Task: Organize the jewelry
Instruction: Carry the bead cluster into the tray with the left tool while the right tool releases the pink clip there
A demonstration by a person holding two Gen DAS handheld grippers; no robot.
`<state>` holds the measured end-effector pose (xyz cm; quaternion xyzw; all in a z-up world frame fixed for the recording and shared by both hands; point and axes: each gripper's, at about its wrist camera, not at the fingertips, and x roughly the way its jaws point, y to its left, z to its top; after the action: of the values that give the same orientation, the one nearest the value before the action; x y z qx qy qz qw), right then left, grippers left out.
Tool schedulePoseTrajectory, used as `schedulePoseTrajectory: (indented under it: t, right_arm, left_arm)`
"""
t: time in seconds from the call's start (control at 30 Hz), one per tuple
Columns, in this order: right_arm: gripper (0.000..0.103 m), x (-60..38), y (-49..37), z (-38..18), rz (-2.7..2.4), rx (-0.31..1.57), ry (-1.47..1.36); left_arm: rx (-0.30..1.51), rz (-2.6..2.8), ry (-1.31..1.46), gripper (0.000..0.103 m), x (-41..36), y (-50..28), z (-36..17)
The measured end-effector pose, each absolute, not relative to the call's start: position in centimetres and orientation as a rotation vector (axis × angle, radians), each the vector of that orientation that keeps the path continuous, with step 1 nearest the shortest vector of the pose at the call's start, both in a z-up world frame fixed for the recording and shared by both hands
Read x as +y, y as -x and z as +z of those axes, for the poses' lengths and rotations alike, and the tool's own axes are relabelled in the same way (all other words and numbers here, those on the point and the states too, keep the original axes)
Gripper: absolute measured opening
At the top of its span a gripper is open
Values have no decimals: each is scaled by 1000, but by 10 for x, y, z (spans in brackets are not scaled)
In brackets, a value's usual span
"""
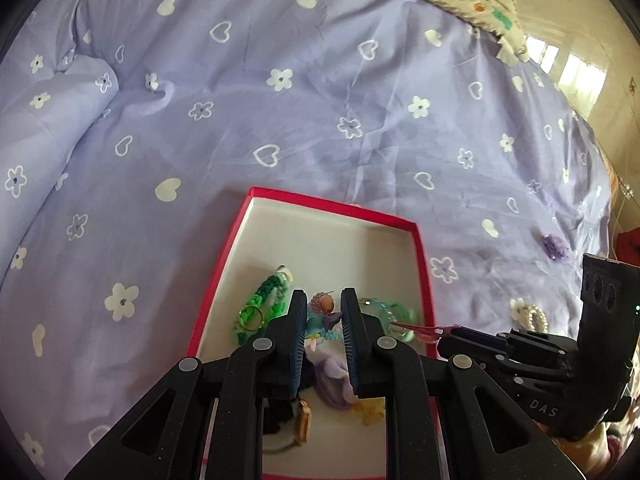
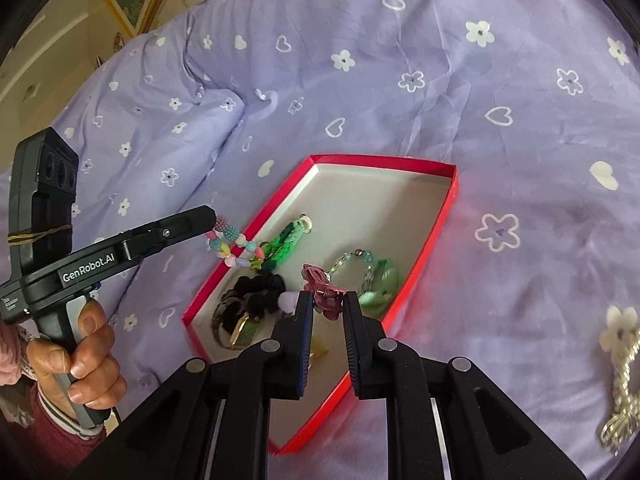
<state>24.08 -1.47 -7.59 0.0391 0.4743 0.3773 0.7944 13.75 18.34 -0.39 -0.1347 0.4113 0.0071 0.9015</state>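
Our left gripper [image 2: 214, 220] jaws clamp a beaded bracelet [image 2: 230, 246] and our right gripper [image 2: 326, 300] jaws clamp a maroon hair claw [image 2: 320, 280], both over the red box [image 2: 454, 196]. Several pieces already lie inside. A pearl flower piece [image 2: 620, 376] and a purple flower [image 1: 554, 246] remain on the bed [image 2: 400, 80].

Matt cardboard box [image 2: 451, 200], cloth bedsheet [image 2: 400, 100] — glossy beaded bracelet [image 2: 230, 242]

Mounted behind each claw, angled down, close over the bed [image 1: 320, 120]; both sharing the red box [image 1: 420, 248] [image 2: 452, 200].
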Motion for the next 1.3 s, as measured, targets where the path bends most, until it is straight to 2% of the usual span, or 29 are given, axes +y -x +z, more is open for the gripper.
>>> schedulePoseTrajectory:
  t: [0.53,0.6,1.3]
  right_arm:
    - [15,27,-256,-107,795,1056,86]
    - [15,29,-255,-108,793,1059,107]
    - [19,36,-252,-116,796,1091,167]
  left_arm:
    - [943,69,303,16,206,-165,-61]
    - [958,72,302,14,206,-166,-67]
    - [1002,80,292,15,205,-168,-86]
